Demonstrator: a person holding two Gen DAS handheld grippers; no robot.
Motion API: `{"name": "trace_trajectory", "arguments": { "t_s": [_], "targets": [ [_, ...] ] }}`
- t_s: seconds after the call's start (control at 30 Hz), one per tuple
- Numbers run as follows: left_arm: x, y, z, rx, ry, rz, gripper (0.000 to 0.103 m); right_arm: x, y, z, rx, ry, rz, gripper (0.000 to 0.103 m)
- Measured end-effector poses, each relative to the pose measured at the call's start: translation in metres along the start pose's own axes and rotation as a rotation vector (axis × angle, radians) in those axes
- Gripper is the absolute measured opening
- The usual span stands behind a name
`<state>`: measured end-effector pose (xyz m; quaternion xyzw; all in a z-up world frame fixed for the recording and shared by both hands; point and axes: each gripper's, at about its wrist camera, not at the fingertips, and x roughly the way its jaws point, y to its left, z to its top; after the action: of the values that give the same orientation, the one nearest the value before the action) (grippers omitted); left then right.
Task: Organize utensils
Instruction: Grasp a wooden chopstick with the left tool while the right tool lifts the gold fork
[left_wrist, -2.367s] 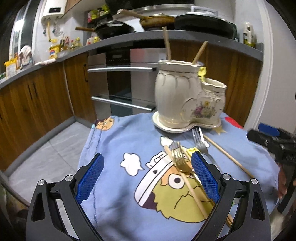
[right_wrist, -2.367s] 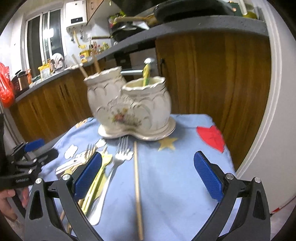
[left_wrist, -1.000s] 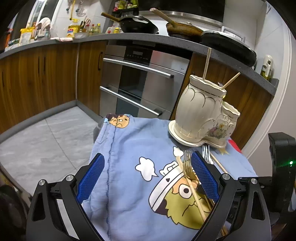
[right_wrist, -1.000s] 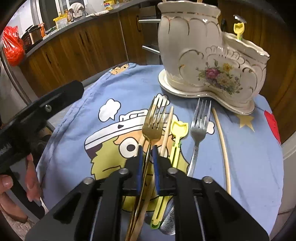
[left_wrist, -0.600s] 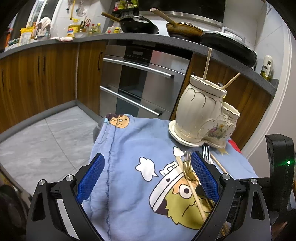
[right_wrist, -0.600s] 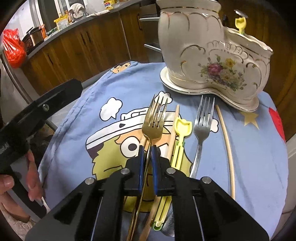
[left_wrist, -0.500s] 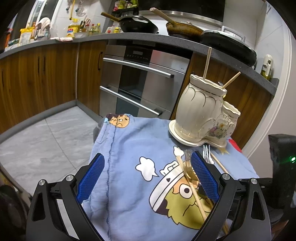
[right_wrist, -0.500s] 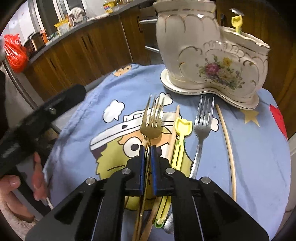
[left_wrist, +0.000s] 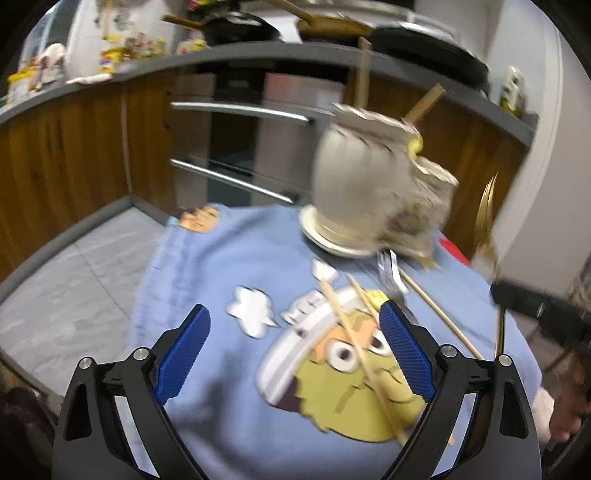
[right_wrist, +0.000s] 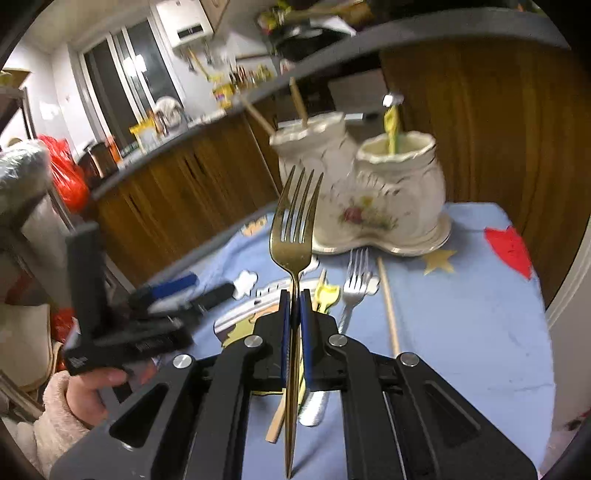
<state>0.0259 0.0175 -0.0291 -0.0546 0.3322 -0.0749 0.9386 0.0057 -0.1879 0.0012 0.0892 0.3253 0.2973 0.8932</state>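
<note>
Between the right gripper's (right_wrist: 294, 306) blue pads: one gold fork (right_wrist: 294, 229), clamped by its handle, tines up and clear of the cloth. Jaws have just closed down to a narrow slit with only that handle between them. The handle runs back past the pads toward the camera.

Beyond the right jaws, on the blue cartoon tablecloth (right_wrist: 461, 314):
- 1 silver fork (right_wrist: 356, 280), just right of the pads, tines toward the holder
- 1 yellow plastic pick (right_wrist: 327, 293), partly hidden behind the right pad
- 1 loose chopstick (right_wrist: 388, 306) further right, lying flat, tip near the holder's saucer
- another chopstick end shows below the pads, beside the gold handle

Straight ahead of the right jaws: 1 cream ceramic utensil holder (right_wrist: 369, 192) with two compartments, on its saucer. The tall compartment has 2 chopsticks standing in it; the low one has 1 yellow pick plus a metal-tipped piece I can't identify.

Left gripper (left_wrist: 295, 350): jaws wide apart, nothing between the pads, hanging above the cloth. Ahead of them in the left wrist view: 2 crossed chopsticks (left_wrist: 354, 332) by the right pad and 1 more off to the right of the jaws. That view is motion-blurred. The lifted gold fork shows at its right edge, beside the holder.

A hand (right_wrist: 96, 387) in a fuzzy sleeve grips the left tool's handle.
</note>
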Motion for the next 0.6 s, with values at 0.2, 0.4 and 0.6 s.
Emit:
{"name": "trace_trajectory", "arguments": {
  "t_s": [0.2, 0.4, 0.6],
  "targets": [
    [0.025, -0.04, -0.011, 0.132, 0.146, -0.014, 0.055, -0.025, -0.004, 0.0, -0.04, -0.103, 0.007, 0.005],
    [0.042, -0.053, -0.016, 0.181, 0.233, 0.039, 0.036, -0.047, -0.007, 0.004, -0.099, -0.2, -0.019, 0.005],
    [0.057, -0.058, -0.002, 0.212, 0.285, 0.088, 0.018, -0.056, -0.012, 0.007, -0.102, -0.247, -0.014, 0.005]
  ]
}}
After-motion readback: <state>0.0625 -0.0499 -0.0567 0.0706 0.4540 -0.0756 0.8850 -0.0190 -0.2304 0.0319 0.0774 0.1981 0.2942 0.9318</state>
